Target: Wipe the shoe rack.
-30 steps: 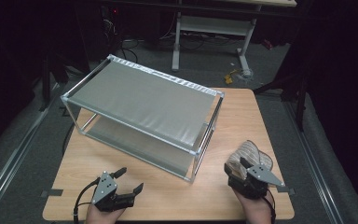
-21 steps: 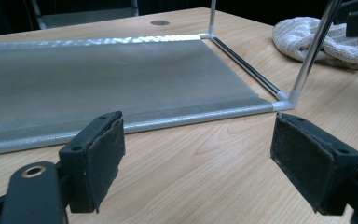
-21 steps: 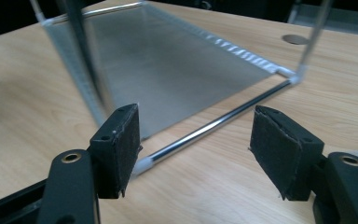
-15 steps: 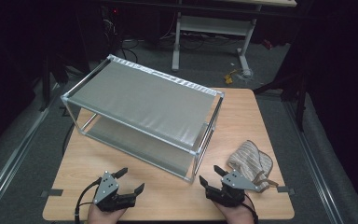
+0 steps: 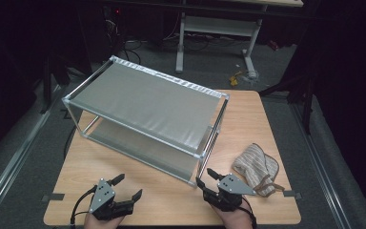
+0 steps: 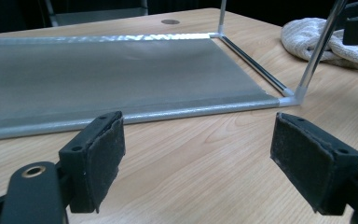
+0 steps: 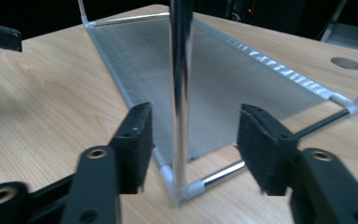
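The right gripper [image 7: 191,144] straddles the near corner post [image 7: 181,93] of the two-tier rack [image 5: 143,102] mid-table — jaws just closing, pads clear of it; the left gripper [image 6: 196,158] hovers spread, empty.

The high view is looking forward and down from above the person's side, taking in the whole tabletop [image 5: 262,119] and the rack [image 5: 147,102]. The left gripper view is riding low, just above the tabletop [image 6: 205,149], facing the rack's [image 6: 121,79] lower shelf. The right gripper view is sitting very near the rack's corner post [image 7: 181,93]. All three are sharing that near corner.
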### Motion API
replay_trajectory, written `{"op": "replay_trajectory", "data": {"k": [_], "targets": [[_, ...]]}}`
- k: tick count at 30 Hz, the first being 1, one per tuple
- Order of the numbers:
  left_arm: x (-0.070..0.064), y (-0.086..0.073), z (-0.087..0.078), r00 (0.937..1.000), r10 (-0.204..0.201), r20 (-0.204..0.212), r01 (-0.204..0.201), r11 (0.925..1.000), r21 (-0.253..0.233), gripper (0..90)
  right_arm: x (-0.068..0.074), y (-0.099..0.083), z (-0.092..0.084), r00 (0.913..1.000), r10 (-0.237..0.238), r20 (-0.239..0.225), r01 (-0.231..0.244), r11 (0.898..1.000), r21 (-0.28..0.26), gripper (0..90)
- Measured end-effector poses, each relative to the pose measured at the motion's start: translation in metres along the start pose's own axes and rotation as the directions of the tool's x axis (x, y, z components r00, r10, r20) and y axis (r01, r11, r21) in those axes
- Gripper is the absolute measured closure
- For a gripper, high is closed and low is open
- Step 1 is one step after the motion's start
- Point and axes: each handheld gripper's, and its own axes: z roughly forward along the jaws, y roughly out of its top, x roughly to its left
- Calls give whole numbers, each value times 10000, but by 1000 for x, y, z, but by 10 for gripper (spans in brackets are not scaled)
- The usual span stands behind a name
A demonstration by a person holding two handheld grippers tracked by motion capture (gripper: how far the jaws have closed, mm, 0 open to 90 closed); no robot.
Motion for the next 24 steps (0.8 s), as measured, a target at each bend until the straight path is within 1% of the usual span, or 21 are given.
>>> {"op": "replay_trajectory", "data": {"k": [1,2,3,4,6,7,8,9,13,14,15,18,21,22,24], "targets": [[0,0,-1,10000,4,-24,-5,10000,-5,182,0,0,0,10000,0,0,0,10000,0,509],[1,-1,-4,9999,-12,-101,12,10000,18,183,1,1,2,10000,-73,-62,73,10000,-23,548],[1,-1,-4,9999,-12,-101,12,10000,18,183,1,1,2,10000,-73,-62,73,10000,-23,548],[1,-2,-6,9999,-25,-148,25,10000,19,183,3,2,5,9998,-150,-106,150,9999,-75,603],[1,-3,-8,9998,-69,-207,69,10000,-2,183,3,3,7,9998,-185,-102,183,9998,-125,651],[1,-3,-9,9997,-76,-240,77,10000,16,183,3,3,7,9998,-185,-102,183,9998,-125,651],[1,-3,-10,9996,-82,-274,83,10000,25,183,3,5,8,9998,-179,-53,178,9997,-154,694],[2,-4,-11,9995,-96,-296,97,10000,24,183,3,5,8,9998,-179,-53,178,9997,-154,694],[2,-4,-13,9994,-90,-345,89,10000,-12,184,4,7,10,9998,-182,-85,179,9995,-267,796],[2,-4,-13,9993,-94,-358,94,10000,-8,184,4,7,10,9997,-208,-115,205,9995,-257,809],[2,-4,-13,9993,-100,-353,100,9999,-7,184,5,7,10,9995,-299,-72,297,9992,-271,812],[2,-4,-12,9994,-68,-330,68,10000,20,184,4,7,9,9994,-347,-6,346,9990,-266,815],[2,-3,-11,9996,-89,-275,89,10000,-31,184,2,6,7,9995,-292,73,294,9993,-252,815],[2,-3,-10,9996,-48,-265,48,10000,4,184,-1,5,4,9995,-276,172,281,9993,-262,815],[2,-2,-8,9998,-82,-202,82,10000,-4,184,-3,4,3,9996,-219,180,224,9994,-277,815]]}}
